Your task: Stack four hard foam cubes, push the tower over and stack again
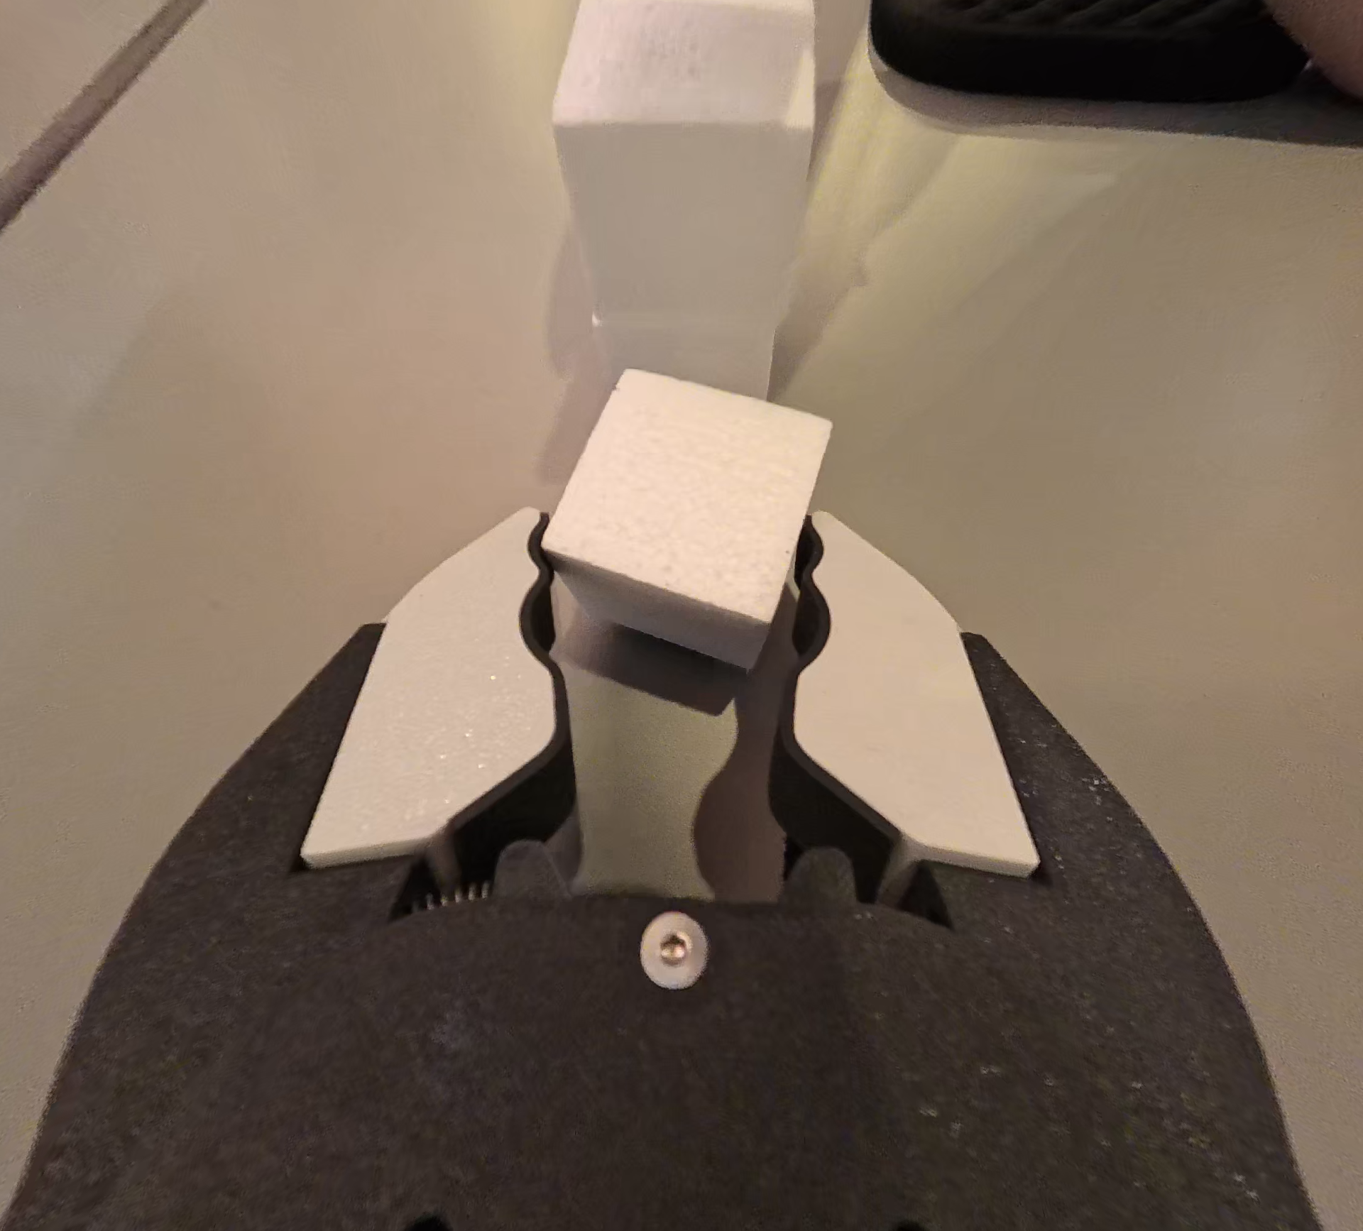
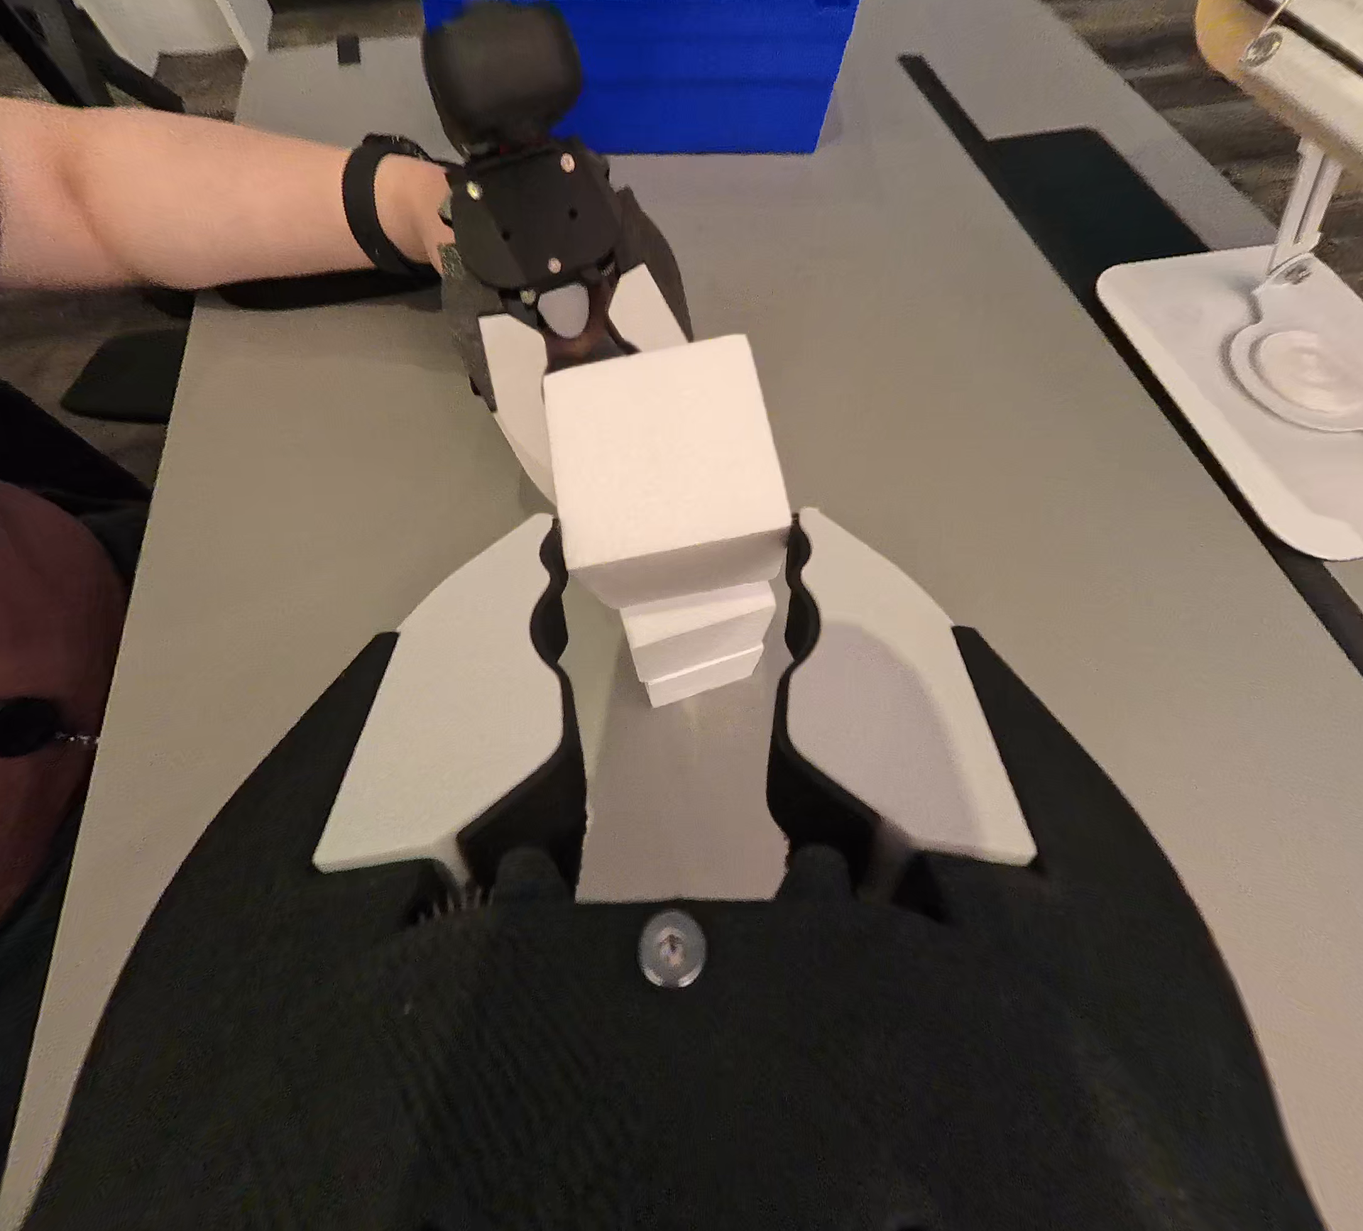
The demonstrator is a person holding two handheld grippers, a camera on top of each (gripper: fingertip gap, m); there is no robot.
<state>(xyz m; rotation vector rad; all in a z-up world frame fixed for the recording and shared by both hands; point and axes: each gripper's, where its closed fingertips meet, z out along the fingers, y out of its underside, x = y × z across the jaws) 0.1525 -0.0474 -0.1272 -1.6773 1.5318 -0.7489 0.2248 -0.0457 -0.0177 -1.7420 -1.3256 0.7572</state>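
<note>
Tower of white hard foam cubes [image 2: 664, 458] standing on the grey worktop [image 2: 959, 458], blue plastic bin [image 2: 664, 30] behind the tower at the far edge, white lamp base [image 2: 1209, 384] right of the tower, lone white foam cube [image 1: 682, 510] before the tower.

Grey table [image 2: 922, 384], carpeted floor [image 2: 1150, 52]

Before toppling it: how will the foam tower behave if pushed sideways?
Probably tips readily: the foam tower is narrow and its cubes sit offset. The cubes keep crisp edges, so likely stiff, tumbling apart rather than squashing.
</note>
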